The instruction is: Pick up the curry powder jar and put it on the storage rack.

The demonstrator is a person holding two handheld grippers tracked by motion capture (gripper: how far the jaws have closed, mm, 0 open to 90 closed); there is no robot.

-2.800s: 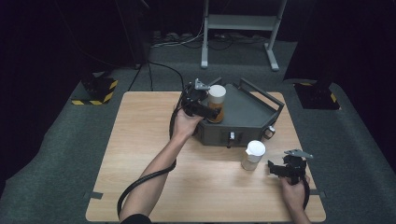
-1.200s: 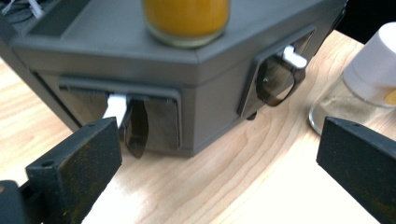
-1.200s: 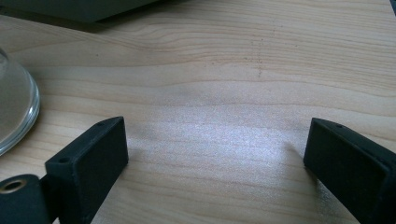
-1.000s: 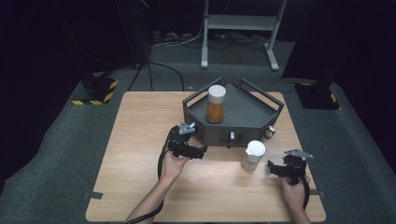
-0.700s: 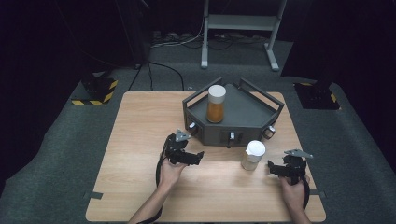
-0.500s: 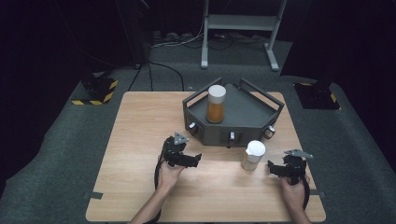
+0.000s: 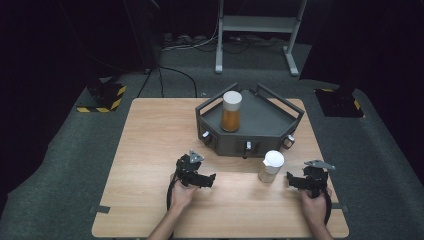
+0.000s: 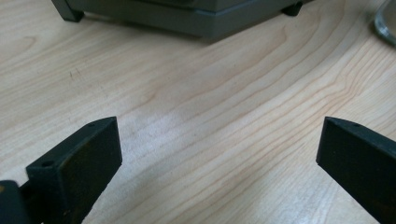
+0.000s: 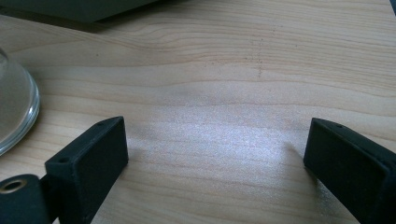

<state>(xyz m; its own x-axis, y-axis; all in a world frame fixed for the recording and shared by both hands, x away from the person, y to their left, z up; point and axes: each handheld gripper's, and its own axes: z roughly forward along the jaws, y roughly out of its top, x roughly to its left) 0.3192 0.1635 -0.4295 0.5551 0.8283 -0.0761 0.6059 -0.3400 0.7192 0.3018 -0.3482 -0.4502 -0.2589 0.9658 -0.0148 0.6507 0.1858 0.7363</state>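
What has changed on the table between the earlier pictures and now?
The left hand-held gripper let go of the amber-filled jar with white lid on the grey angular tray and drew back, open. The small white-lidded jar and right hand-held gripper stayed.

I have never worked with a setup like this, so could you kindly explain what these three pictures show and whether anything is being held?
A person sits at a wooden table, holding a handheld two-jaw tool in each hand: the left gripper and the right gripper. The high view looks down from above. The other two pictures come from cameras riding on each gripper, looking along its black jaws. On the table stands a dark grey tray with an orange-filled jar inside it. A smaller white-lidded jar stands in front of the tray, near the right gripper. Both sets of jaws stand wide apart over bare wood, so nothing is held.
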